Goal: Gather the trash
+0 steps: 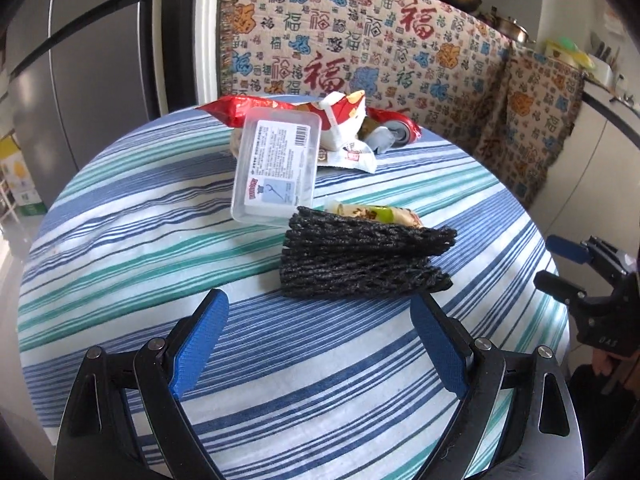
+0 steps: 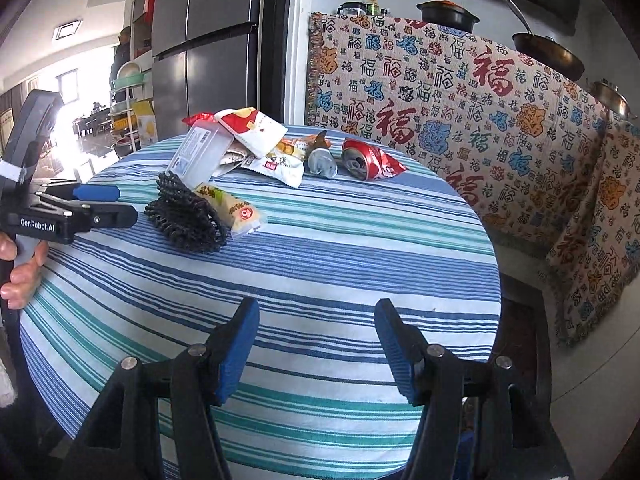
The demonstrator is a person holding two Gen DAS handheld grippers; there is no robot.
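tablecloth (image 2: 320, 248): woven cloth, matt, striped blue, teal and white
foam net (image 1: 360, 260): black foam mesh, rough and matt, near the table's left edge
plastic box (image 1: 276, 164): clear smooth plastic with a paper label
crushed can (image 2: 360, 158): glossy red metal, dented, towards the far edge
snack wrappers (image 2: 256, 130): shiny plastic film, crinkled
hanging blanket (image 2: 460, 92): coarse woven cloth, fringed
fridge (image 2: 208, 40): brushed grey metal
gripper pads (image 2: 236, 348): blue ribbed, matt, on black plastic fingers
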